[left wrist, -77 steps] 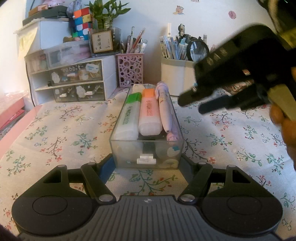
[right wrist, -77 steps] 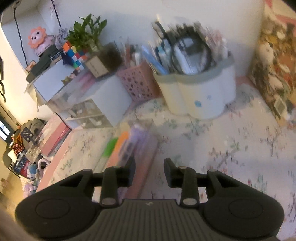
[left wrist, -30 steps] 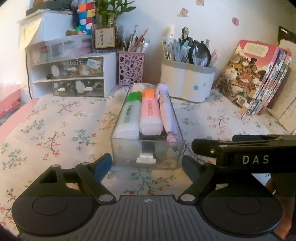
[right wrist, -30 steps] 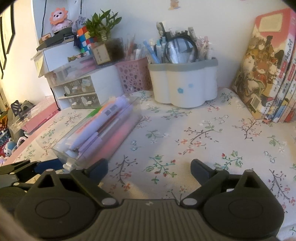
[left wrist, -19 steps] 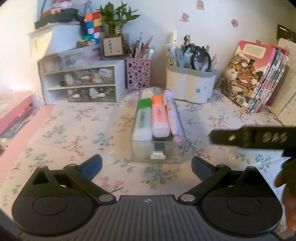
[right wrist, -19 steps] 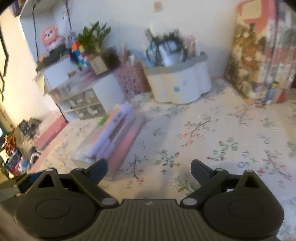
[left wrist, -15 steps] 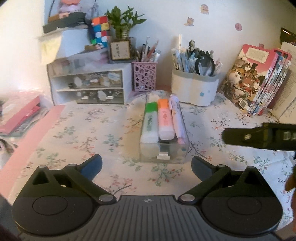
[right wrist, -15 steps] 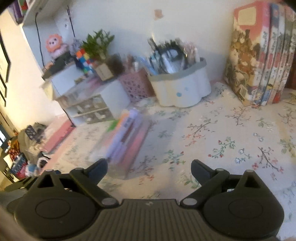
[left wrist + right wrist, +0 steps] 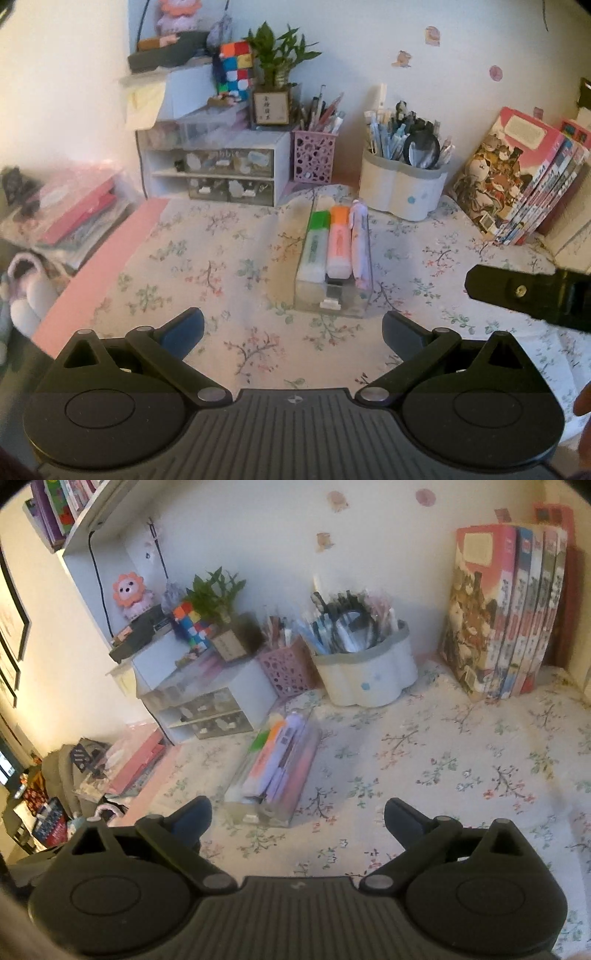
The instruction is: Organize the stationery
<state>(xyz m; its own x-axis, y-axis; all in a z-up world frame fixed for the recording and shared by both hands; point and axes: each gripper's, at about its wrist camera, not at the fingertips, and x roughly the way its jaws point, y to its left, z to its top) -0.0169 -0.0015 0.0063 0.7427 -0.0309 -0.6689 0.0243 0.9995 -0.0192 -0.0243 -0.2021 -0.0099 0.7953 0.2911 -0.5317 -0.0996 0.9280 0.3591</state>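
Note:
A clear plastic box (image 9: 332, 308) lies on the flowered tablecloth (image 9: 207, 266) in the middle of the desk. In it rest a green highlighter (image 9: 314, 243), an orange highlighter (image 9: 339, 242) and a lilac pen (image 9: 360, 243). My left gripper (image 9: 293, 330) hangs above and in front of the box, open wide with nothing between its fingers. My right gripper (image 9: 297, 821) is also raised, its jaws still opening and empty; the box (image 9: 273, 768) lies ahead of it to the left. One black finger of the right gripper (image 9: 528, 297) shows at the right edge of the left wrist view.
At the back stand a white drawer unit (image 9: 221, 170), a pink mesh pen cup (image 9: 314, 157), a white pen holder (image 9: 400, 188) full of pens, and a row of books (image 9: 521, 181). A pink strip (image 9: 103, 269) marks the desk's left edge.
Both grippers rose and drew back from the box, which now looks smaller and farther off. The left jaws spread wide open; the right gripper's finger slid toward the right edge.

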